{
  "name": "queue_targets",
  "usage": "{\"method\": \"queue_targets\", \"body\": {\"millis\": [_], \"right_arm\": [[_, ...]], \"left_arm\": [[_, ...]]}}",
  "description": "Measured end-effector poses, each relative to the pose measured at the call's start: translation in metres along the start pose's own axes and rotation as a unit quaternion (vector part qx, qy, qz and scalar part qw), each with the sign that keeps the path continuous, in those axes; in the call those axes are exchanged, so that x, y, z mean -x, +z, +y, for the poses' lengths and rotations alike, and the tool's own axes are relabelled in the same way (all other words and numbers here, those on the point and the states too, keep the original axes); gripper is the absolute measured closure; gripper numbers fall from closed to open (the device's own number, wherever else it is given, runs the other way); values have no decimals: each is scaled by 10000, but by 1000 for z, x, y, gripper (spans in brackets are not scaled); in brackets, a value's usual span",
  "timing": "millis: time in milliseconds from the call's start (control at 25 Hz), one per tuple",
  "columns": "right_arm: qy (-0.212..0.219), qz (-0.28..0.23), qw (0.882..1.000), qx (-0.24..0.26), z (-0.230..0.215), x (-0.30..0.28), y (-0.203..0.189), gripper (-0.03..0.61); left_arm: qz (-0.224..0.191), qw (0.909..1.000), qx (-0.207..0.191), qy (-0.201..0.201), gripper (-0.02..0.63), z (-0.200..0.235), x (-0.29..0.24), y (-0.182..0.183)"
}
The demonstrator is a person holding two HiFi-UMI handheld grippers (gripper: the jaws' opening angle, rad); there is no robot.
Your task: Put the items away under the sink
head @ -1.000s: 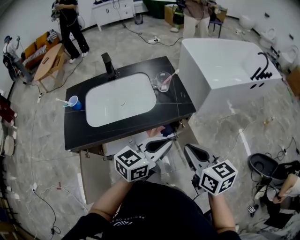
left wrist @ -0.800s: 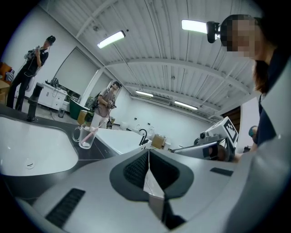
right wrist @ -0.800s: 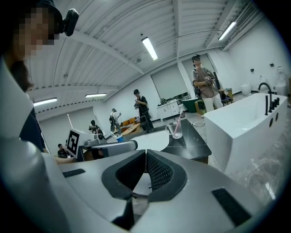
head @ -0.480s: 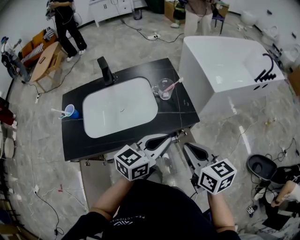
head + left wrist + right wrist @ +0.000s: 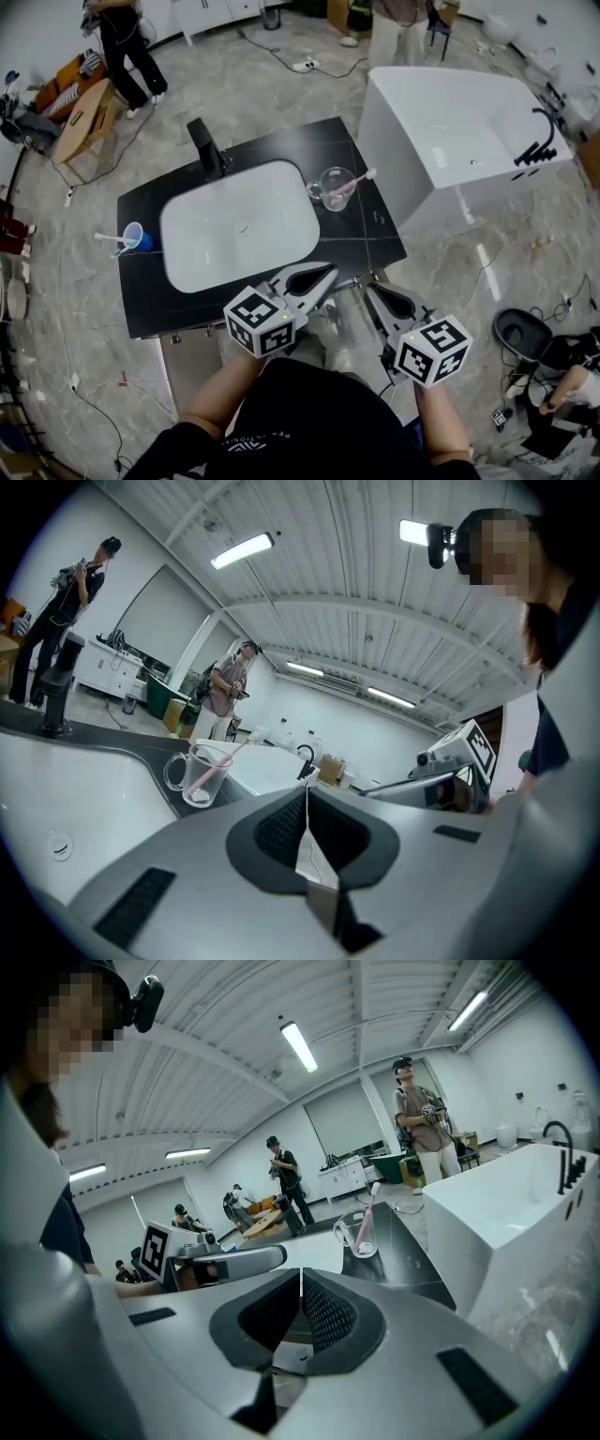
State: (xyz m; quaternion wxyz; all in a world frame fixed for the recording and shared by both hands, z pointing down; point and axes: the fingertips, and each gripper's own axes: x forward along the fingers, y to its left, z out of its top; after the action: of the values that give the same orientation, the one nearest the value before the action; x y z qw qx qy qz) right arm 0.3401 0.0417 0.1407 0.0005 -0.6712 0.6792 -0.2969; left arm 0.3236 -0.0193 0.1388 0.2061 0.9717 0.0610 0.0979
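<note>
Both claws have advanced to the tabletop's (image 5: 375,234) near edge. My left claw (image 5: 328,271) and right claw (image 5: 369,286) are closed and empty. The mug (image 5: 335,186) waits toward the right edge and the blue cup (image 5: 134,237) at the left edge, so I judge a pickup comes next.

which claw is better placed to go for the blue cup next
Left, probably: the left claw is nearer the blue cup on the left of the counter; the right claw would have to reach past it. Both are shut.
</note>
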Motion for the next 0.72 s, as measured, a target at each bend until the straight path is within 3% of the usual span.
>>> {"method": "queue_targets", "body": {"millis": [720], "right_arm": [[-117, 151, 9996, -211, -29, -64, 24, 543]], "left_arm": [[259, 9996, -58, 36, 603, 73, -30, 9]]}}
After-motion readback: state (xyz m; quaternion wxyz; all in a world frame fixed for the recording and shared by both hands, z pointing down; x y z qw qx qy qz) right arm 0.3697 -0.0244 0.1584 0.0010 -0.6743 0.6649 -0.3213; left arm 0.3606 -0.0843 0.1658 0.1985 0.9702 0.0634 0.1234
